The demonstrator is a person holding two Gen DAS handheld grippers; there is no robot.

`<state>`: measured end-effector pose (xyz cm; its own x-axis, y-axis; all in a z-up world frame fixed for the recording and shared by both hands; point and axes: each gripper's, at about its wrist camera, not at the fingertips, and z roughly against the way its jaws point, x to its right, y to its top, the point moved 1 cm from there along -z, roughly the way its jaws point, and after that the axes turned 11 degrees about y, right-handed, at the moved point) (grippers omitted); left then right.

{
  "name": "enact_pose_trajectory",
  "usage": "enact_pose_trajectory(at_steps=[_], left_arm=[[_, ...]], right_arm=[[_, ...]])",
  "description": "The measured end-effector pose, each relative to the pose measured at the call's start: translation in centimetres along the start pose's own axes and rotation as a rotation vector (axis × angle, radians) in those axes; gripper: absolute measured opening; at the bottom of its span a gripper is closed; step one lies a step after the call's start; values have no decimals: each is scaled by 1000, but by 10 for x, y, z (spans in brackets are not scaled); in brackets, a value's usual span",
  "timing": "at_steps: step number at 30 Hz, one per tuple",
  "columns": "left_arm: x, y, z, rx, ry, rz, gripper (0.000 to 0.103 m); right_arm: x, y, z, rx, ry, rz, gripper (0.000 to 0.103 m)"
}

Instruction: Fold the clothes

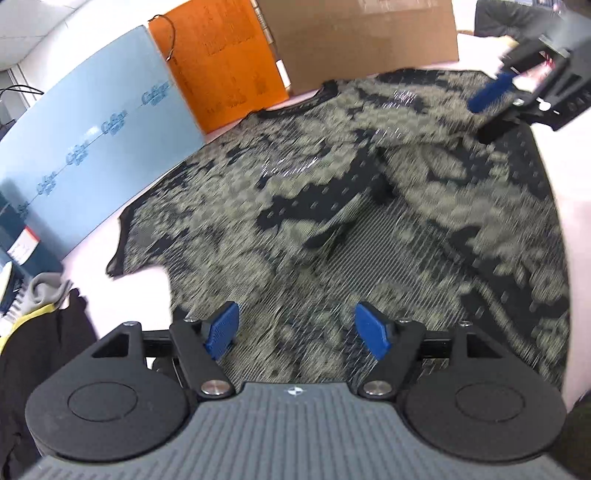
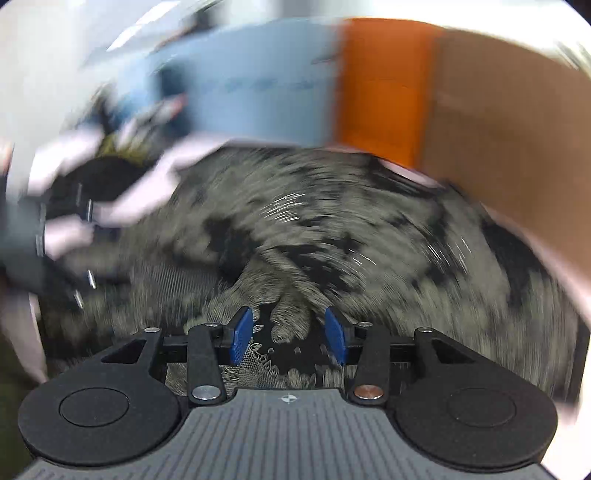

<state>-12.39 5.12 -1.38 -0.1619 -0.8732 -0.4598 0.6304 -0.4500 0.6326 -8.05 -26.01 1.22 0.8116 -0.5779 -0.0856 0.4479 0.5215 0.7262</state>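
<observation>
Even bright light, no hard shadows. Right view smeared by swirling blur around the sweater (image 2: 332, 229); left view sharper, fisheye-bent edges.

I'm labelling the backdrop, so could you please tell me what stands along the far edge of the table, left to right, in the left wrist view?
Pale blue foam board with printed logos → orange sheet with faint print → brown cardboard box → the other claw with blue pads, over the patterned knit top.

office: ceiling tiles (image 1: 33, 33), cardboard box (image 1: 362, 37)
</observation>
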Motion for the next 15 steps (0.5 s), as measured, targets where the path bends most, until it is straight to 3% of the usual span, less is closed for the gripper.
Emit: enact_pose_trajectory(at_steps=[4, 9, 11, 12, 15], left_arm=[[-12, -13, 2, -58, 53, 50, 67], [-21, -26, 3, -111, 85, 109, 71], [-20, -25, 2, -120, 96, 121, 73], [-18, -24, 1, -121, 100, 118, 73], [-15, -23, 0, -114, 108, 98, 74]], right_arm=[[10, 23, -33, -79, 77, 138, 40], [31, 38, -67, -140, 153, 175, 38], [35, 41, -76, -176, 176, 176, 20], [37, 41, -78, -189, 187, 164, 3], [36, 42, -73, -183, 224, 134, 2]])
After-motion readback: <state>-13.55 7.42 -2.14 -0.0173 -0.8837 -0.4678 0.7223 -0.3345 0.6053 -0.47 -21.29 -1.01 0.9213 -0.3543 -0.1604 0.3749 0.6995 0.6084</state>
